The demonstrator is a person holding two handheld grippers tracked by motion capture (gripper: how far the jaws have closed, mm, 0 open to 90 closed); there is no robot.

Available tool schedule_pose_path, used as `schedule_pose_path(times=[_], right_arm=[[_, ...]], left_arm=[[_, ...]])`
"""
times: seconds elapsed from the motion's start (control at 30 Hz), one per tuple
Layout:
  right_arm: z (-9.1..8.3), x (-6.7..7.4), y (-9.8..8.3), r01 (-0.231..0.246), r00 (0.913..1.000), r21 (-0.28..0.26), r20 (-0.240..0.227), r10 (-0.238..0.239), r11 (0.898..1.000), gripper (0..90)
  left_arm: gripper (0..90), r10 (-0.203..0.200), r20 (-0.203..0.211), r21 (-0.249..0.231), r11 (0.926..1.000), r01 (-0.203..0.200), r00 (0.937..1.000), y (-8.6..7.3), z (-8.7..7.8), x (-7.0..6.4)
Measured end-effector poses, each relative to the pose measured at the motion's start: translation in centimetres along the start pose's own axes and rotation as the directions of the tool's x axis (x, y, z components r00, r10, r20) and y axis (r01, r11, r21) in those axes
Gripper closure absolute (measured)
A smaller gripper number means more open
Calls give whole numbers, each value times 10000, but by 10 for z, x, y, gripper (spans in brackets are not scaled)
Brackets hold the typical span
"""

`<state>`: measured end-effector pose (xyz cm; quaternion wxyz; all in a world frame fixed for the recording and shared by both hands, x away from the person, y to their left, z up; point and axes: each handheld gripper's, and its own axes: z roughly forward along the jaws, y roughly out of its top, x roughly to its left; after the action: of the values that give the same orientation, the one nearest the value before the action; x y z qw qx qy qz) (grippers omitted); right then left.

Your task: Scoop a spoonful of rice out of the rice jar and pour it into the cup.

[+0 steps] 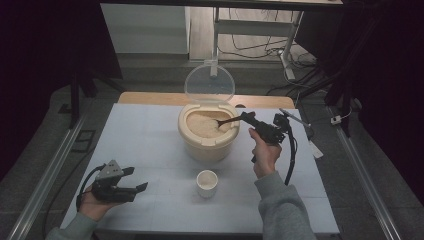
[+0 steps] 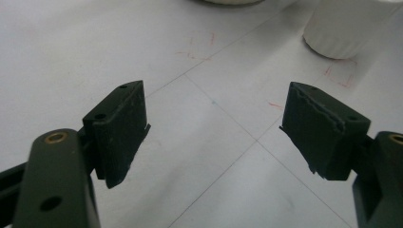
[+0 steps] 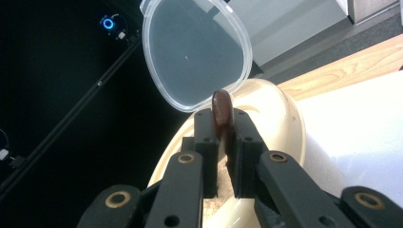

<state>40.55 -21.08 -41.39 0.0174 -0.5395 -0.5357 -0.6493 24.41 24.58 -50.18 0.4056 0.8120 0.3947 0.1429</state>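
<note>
Round cream plastic bin [image 1: 207, 145] of tan grain; clear hinged lid [image 1: 209, 82]; small white cup [image 1: 207, 183]; dark brown spoon [image 3: 221, 113]; faint red marks on pale grey table [image 2: 199, 45].

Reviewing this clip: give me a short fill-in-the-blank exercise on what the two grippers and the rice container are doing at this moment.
1. The right gripper is shut on the handle of a ____.
2. The clear lid of the rice container stands ____.
3. The left gripper has its jaws ____, with nothing between them.
4. The small white cup stands on the table ____ the rice container.

Missing words: spoon; open; open; in front of
</note>
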Motion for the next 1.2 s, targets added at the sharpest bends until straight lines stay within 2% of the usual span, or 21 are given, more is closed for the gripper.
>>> schedule_pose_path(times=[0.13, 0.33, 0.67, 0.8, 1.03, 1.2], right_arm=[[-5, -1, 2, -82, 9999, -83, -89, 81, 9999, 835], [-11, -3, 6, -502, 9982, -181, -340, 496, 9986, 835], [-16, -4, 10, -898, 9951, -228, -427, 888, 9957, 835], [-16, -5, 11, -1286, 9907, -189, -477, 1276, 9915, 835], [-20, -5, 14, -1447, 9880, -252, -592, 1430, 9892, 835], [-23, -2, 16, -1395, 9882, -248, -667, 1376, 9899, 835]], left_arm=[[230, 34, -15, 24, 10000, -34, 10000, 0, 0, 0], [230, 57, -58, 35, 10000, -56, 10000, 0, 1, 0], [231, 129, -154, 71, 9999, -128, 9998, 0, 1, -1], [232, 156, -179, 81, 9998, -154, 9997, 0, 1, -1], [232, 182, -198, 103, 9998, -180, 9996, 0, 1, -1], [232, 195, -201, 115, 9997, -193, 9996, 0, 2, -1]])
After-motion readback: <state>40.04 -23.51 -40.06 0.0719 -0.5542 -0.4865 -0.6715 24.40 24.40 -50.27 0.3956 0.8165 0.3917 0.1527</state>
